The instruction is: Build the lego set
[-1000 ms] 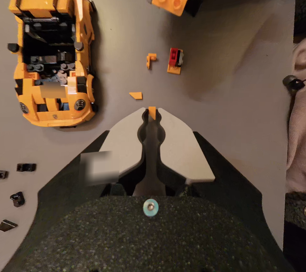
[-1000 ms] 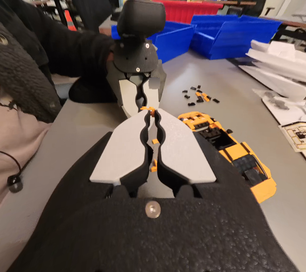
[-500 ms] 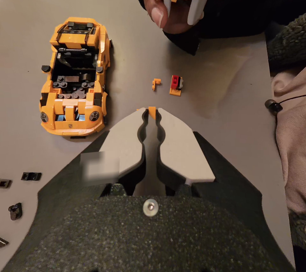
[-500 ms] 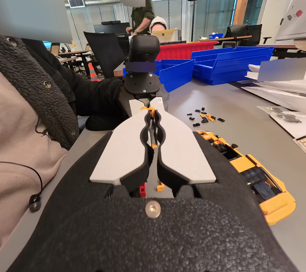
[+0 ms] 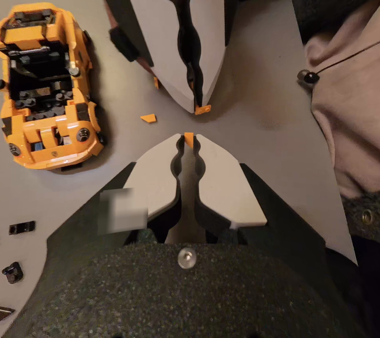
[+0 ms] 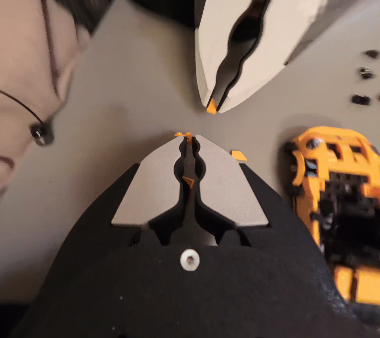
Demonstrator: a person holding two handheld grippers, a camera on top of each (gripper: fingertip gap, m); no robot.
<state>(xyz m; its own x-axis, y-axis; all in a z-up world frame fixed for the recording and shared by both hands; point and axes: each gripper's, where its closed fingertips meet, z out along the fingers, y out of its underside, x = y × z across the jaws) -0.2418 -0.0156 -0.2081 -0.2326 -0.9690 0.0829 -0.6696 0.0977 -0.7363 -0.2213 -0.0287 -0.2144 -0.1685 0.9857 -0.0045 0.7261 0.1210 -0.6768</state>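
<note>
Half-built orange-and-black lego car sits on the grey desk, untouched. Left tool pinches a small orange wedge piece; right tool pinches a thin orange studded plate. Shallow tip grips; pressing them together misaligned could flick either out.

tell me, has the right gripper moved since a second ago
Yes. The right gripper, shut on an orange plate, has come down toward the left gripper, judged against the orange car.

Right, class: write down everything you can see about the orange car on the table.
The car is a brick-built model, glossy orange plastic with black parts. It stands upright on the grey table, nose with two round headlights toward the left claw's camera. It is unfinished: the roof is missing, so the black studded interior shows. Neither claw touches it; a loose orange wedge lies beside it.
</note>
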